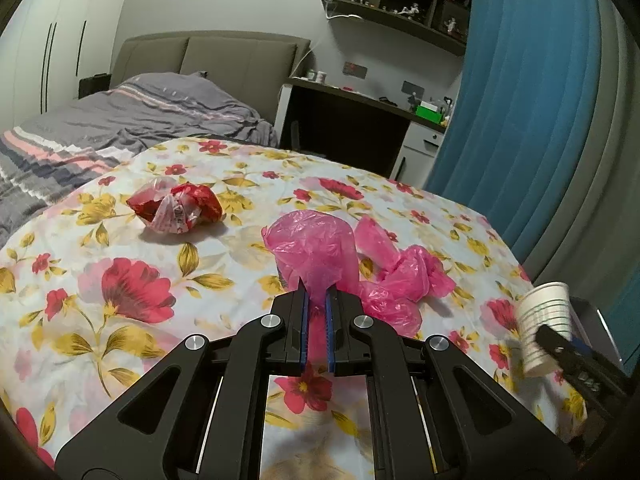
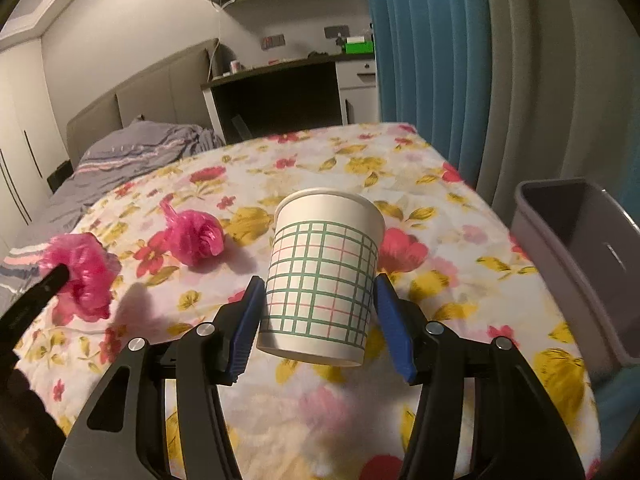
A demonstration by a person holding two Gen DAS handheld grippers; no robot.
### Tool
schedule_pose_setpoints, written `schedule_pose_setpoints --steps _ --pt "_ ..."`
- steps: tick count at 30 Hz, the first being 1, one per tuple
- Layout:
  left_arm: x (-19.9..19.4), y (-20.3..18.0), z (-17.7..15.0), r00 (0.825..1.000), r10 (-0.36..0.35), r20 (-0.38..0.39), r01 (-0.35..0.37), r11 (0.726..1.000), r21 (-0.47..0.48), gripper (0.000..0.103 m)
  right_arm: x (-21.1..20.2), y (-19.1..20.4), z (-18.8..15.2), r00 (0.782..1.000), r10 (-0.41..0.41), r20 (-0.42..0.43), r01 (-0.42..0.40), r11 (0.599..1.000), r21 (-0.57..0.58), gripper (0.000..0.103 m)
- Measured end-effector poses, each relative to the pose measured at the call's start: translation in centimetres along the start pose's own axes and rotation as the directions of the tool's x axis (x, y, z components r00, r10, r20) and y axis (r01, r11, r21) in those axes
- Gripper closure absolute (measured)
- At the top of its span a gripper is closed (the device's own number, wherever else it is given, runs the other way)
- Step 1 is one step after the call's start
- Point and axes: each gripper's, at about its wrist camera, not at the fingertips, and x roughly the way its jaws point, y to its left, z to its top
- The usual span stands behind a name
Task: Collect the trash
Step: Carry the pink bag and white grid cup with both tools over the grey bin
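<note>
While paper cup (image 2: 320, 276) sits gripped upright; grey bin (image 2: 576, 264) holds nothing visible.

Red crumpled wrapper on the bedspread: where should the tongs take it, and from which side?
Grip the red wrapper across its raised middle, where the clear crinkled fold bunches up. Come down from above: it lies low and loose on the floral bedspread, with nothing crowding it, so a side approach would probably just push it along.
</note>
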Motion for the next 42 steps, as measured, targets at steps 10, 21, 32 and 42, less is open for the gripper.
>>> schedule_pose_setpoints --steps 10,21,32,42 --pt "-2.5 -1.6 -0.1 1.000 -0.029 0.009 0.029 0.999 0.033 0.097 -5.8 -0.9 -1.3 0.996 0.000 0.091 0.002 1.000 -0.030 0.048" --pt "-6.6 -5.5 -0.5 0.995 -0.094 0.033 0.090 0.992 0.093 0.097 -10.9 -2.9 -2.6 0.986 -0.012 0.166 0.018 0.999 -0.034 0.048" --pt "-9.5 -12.0 -1.7 0.978 -0.206 0.016 0.200 0.963 0.181 0.097 -14.1 -6.4 -3.1 0.973 -0.047 0.224 0.048 0.999 -0.001 0.048" --pt "-9.1 -19.3 -3.6 0.949 -0.310 -0.051 0.313 0.915 0.256 0.097 -15.1 -10.6 -3.5 0.961 -0.125 0.246 0.118 0.992 0.041 0.048"
